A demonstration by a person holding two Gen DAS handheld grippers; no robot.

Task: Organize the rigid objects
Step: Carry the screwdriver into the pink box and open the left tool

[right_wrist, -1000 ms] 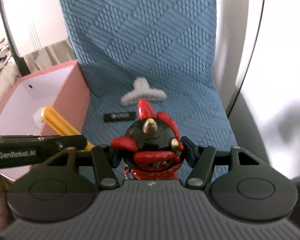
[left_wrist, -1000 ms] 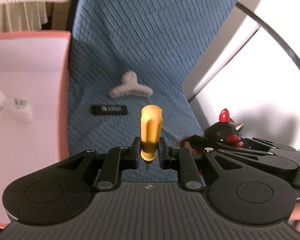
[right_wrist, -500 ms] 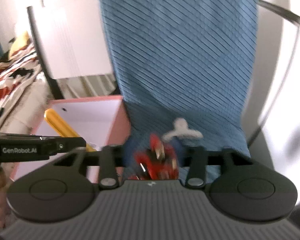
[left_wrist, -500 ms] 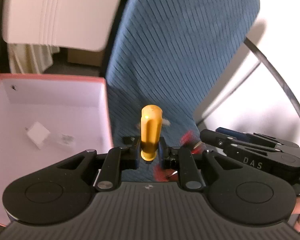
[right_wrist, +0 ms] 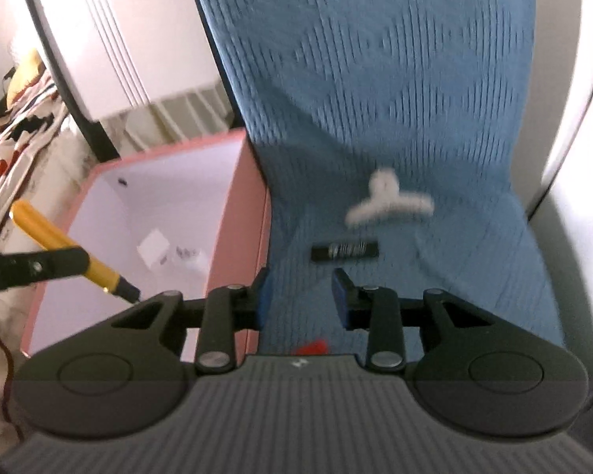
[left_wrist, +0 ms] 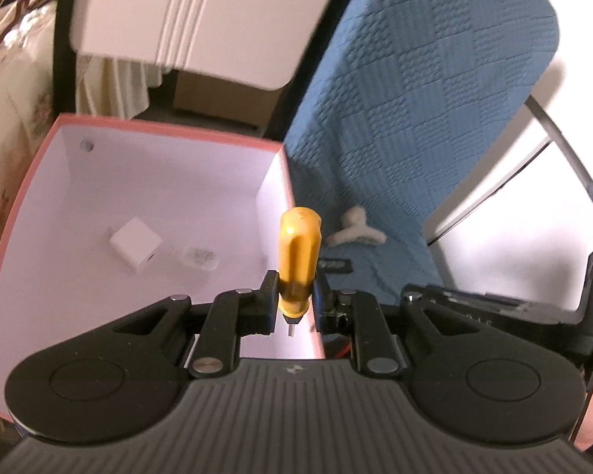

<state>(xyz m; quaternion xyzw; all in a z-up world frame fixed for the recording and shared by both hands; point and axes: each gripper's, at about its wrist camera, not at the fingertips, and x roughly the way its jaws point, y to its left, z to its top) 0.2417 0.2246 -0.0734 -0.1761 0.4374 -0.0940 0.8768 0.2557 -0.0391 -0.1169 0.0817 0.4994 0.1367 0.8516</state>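
Note:
My left gripper (left_wrist: 294,296) is shut on a yellow-handled screwdriver (left_wrist: 298,252), tip toward the camera, above the right wall of the pink box (left_wrist: 170,134). The right wrist view shows that screwdriver (right_wrist: 59,245) over the box (right_wrist: 253,237). My right gripper (right_wrist: 300,296) hovers over the blue cloth beside the box. Its jaws are opening and nothing lies between the pads. Only a red scrap of the black-and-red figurine (right_wrist: 311,347) shows, low against the gripper body. A white hair clip (right_wrist: 389,201) and a black bar (right_wrist: 344,251) lie on the cloth ahead.
Inside the box lie a white charger cube (left_wrist: 135,244) and a small clear item (left_wrist: 199,256). The blue cloth (left_wrist: 415,98) drapes over a chair. A white panel with a dark frame (left_wrist: 201,12) stands behind the box. Patterned bedding lies at the far left.
My left gripper carried the screwdriver up and left, from over the cloth to over the box. The figurine, held between the right jaws before, has dropped out of the gap, leaving a red scrap.

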